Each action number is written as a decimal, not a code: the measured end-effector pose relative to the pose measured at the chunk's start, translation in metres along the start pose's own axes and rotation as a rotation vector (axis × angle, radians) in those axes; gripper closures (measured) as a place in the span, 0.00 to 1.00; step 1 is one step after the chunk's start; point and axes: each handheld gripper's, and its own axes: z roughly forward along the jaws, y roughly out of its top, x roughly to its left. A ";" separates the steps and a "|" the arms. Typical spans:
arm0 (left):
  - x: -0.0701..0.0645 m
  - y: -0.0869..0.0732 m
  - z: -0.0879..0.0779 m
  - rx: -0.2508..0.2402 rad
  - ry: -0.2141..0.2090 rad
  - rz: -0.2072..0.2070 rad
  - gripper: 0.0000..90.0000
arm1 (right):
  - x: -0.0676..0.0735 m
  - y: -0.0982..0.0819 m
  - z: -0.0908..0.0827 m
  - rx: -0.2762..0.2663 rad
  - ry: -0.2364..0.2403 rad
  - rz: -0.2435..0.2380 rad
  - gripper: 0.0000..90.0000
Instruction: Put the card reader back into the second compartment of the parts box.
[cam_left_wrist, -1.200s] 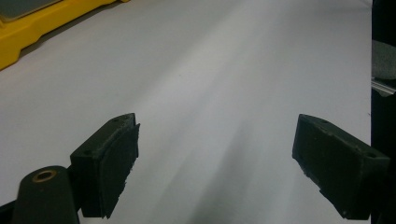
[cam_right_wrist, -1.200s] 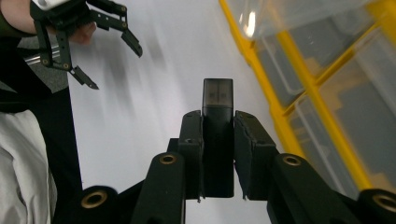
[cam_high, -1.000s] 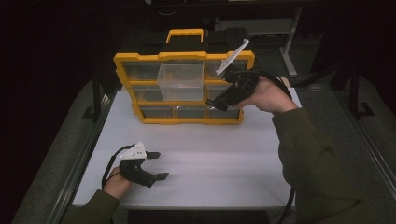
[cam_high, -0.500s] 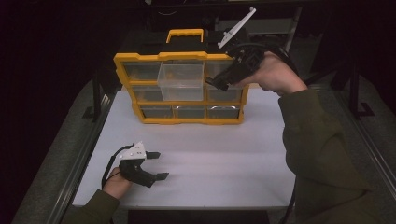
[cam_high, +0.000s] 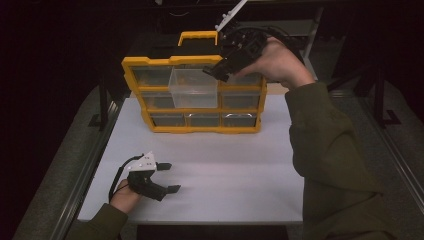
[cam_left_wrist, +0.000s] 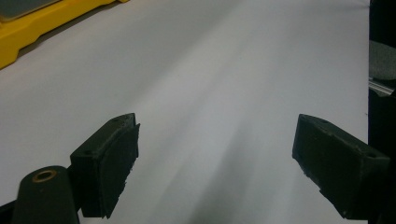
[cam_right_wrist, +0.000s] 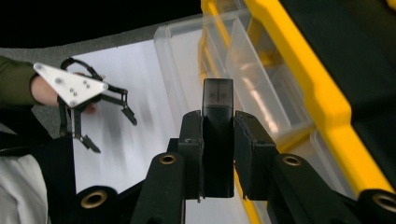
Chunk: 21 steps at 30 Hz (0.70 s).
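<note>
Black block (cam_right_wrist: 217, 140) sits clamped in raised right gripper (cam_high: 220, 70) above organizer (cam_high: 194, 95); left gripper (cam_high: 167, 176) rests wide-jawed.

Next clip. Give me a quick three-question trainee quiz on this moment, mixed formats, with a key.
1. True or false: the left gripper holds a small part between its fingers.
2. What does the right gripper grip? A) small dark rectangular block B) yellow handle C) cable
3. Fill in: one clear plastic drawer of the yellow organiser cabinet stands pulled ____.

Key: 1 false, it is open over the white table; 2 A; 3 out.
</note>
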 end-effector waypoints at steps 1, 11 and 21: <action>0.000 0.000 0.000 0.000 -0.001 0.001 0.16 | 0.000 0.003 0.003 -0.002 0.004 -0.004 0.80; 0.000 0.000 -0.001 -0.001 0.000 0.001 0.16 | -0.008 0.021 0.034 0.017 0.025 0.004 0.79; 0.000 0.000 -0.001 -0.003 0.000 0.002 0.16 | -0.009 0.010 0.020 -0.049 0.013 0.058 0.57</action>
